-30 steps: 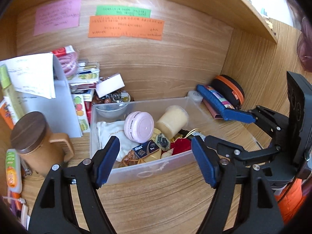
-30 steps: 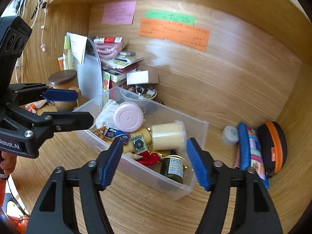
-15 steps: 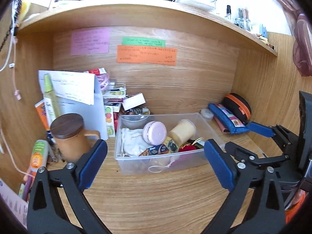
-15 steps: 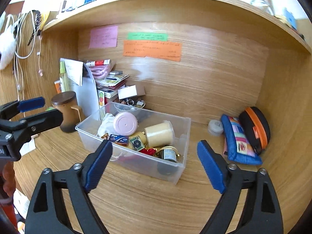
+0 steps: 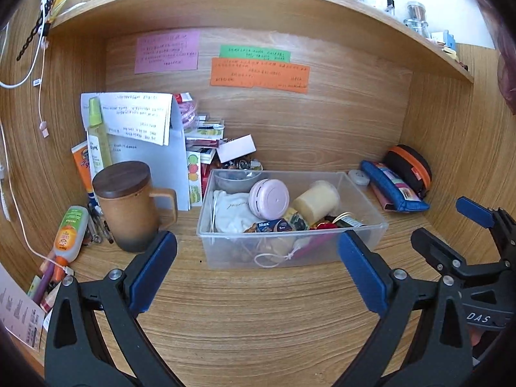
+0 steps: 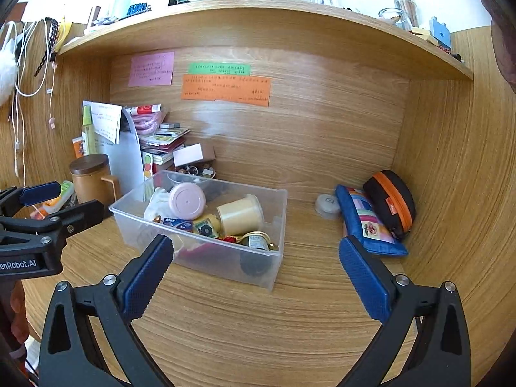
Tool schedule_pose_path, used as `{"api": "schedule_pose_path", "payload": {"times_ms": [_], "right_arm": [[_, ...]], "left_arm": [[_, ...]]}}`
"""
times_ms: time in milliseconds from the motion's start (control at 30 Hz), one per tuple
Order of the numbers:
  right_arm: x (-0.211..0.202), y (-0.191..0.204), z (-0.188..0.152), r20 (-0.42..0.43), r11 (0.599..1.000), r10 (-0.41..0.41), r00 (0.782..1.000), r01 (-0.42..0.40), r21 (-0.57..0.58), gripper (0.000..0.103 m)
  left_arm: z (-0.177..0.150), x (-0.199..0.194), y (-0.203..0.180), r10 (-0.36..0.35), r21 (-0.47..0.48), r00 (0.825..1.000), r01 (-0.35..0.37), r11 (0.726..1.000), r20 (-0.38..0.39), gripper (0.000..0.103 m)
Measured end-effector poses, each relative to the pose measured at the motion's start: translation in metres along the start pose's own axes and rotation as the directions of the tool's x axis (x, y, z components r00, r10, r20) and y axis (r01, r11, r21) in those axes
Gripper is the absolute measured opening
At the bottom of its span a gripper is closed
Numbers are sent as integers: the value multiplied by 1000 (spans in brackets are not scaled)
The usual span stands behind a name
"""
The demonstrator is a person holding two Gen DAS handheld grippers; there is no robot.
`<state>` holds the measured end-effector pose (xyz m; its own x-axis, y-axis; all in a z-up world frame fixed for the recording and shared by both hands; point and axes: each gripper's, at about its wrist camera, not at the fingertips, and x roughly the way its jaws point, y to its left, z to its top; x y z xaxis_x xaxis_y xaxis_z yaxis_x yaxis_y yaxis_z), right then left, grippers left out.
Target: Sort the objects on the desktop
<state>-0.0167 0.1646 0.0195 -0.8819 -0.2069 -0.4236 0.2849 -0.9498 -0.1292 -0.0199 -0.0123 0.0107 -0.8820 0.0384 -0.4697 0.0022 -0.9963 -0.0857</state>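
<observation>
A clear plastic bin stands mid-desk, holding a pink round jar, a cream candle jar, a white cloth pouch and several small items. My left gripper is open and empty, held back in front of the bin. My right gripper is open and empty, in front of the bin's right corner. Each gripper shows at the edge of the other's view.
A brown lidded mug stands left of the bin, with tubes, papers and stacked booklets behind. A blue pencil case, a black-orange pouch and a small white tin lie at the right wall. A shelf hangs overhead.
Both grippers have pulled back and up from the bin and their jaws have spread wider. The bin and its contents have not moved.
</observation>
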Motion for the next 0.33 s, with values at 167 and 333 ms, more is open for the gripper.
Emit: {"api": "schedule_pose_path", "payload": {"times_ms": [167, 333], "right_arm": [[3, -1, -6, -17, 1000, 4, 1000, -4, 13, 103], [7, -3, -11, -35, 999, 16, 999, -15, 30, 103]], "left_arm": [[-4, -1, 3, 17, -14, 1000, -17, 1000, 16, 101], [-7, -1, 3, 33, -9, 999, -32, 999, 20, 101]]}}
